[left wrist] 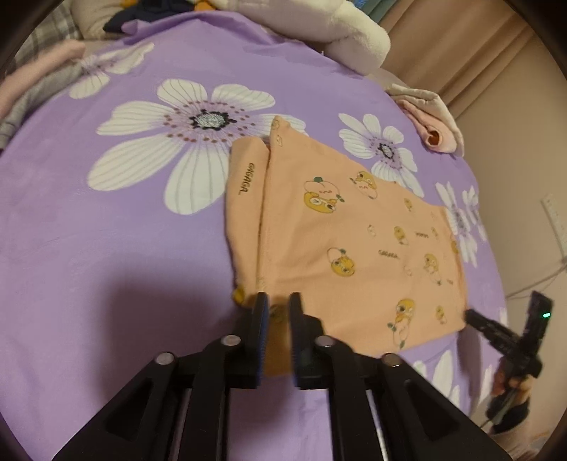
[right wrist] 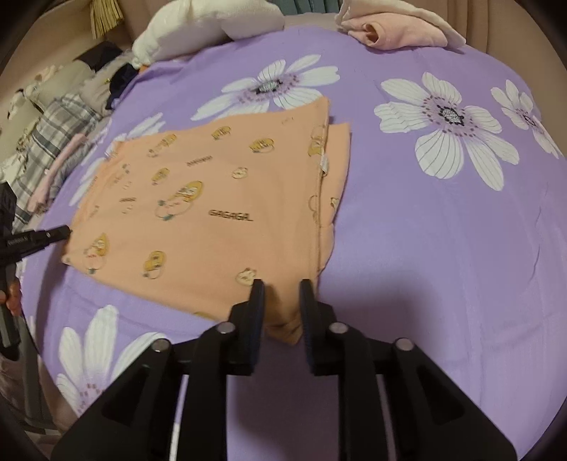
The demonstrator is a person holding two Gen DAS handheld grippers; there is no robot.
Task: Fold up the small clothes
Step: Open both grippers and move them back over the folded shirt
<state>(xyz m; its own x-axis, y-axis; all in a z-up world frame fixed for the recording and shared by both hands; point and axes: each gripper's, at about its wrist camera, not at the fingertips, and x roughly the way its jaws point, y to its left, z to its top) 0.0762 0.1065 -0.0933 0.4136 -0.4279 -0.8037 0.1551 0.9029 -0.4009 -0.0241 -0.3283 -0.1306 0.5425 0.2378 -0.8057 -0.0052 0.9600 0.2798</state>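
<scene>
A peach garment printed with yellow cartoon figures lies folded flat on the purple flowered bedsheet. An under-layer sticks out along one side. My left gripper stands over one near corner; its jaws are slightly apart and loose cloth shows in the gap, not pinched. My right gripper straddles the opposite near corner the same way, with a wider gap. Each gripper shows in the other's view: the right gripper and the left gripper both sit at the garment's edge, held by a hand.
A folded pink and cream cloth lies at the far edge of the bed. A white plush cushion rests at the back. Plaid and pink clothes are heaped along one side.
</scene>
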